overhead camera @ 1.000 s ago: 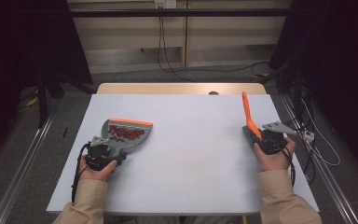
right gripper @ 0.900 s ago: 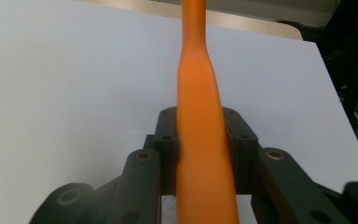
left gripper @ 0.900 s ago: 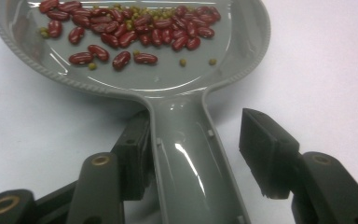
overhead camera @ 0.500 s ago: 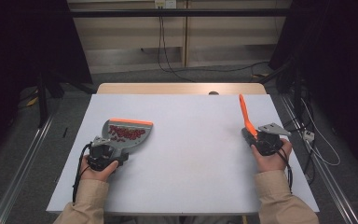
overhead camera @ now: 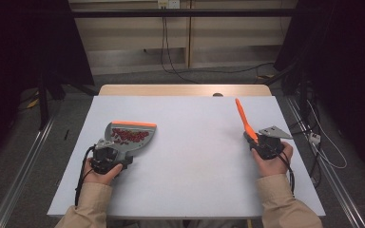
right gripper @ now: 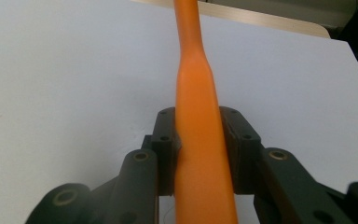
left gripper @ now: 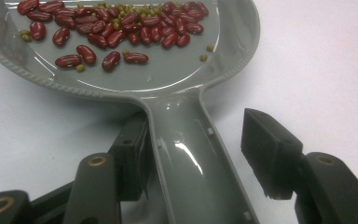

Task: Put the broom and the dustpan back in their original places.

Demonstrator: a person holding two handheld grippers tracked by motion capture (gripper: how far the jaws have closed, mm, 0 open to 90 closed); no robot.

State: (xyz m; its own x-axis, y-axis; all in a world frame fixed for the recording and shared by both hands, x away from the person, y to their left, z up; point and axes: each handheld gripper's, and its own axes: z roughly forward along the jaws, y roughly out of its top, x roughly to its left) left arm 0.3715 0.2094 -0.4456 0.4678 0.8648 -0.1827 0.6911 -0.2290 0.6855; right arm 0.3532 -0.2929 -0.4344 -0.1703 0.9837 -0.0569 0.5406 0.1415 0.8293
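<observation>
A grey dustpan (overhead camera: 130,135) with an orange front lip lies on the white table (overhead camera: 195,152) at the left, holding several red beans (left gripper: 121,28) and small green ones. My left gripper (overhead camera: 116,153) is at its handle (left gripper: 186,154), open: one jaw touches the handle and the other stands off it. At the right, my right gripper (overhead camera: 259,141) is shut on a long orange tool handle (overhead camera: 242,116), which points up and away. The orange handle (right gripper: 193,70) is pinched between both pads; its far end is cut off.
A wooden table edge (overhead camera: 185,90) runs behind the white top. Cables (overhead camera: 171,52) hang on the far wall and trail on the floor at the right (overhead camera: 323,142). Metal rails (overhead camera: 24,161) flank the table.
My right gripper has shifted slightly left with the orange handle in it. The left gripper and dustpan have stayed in place.
</observation>
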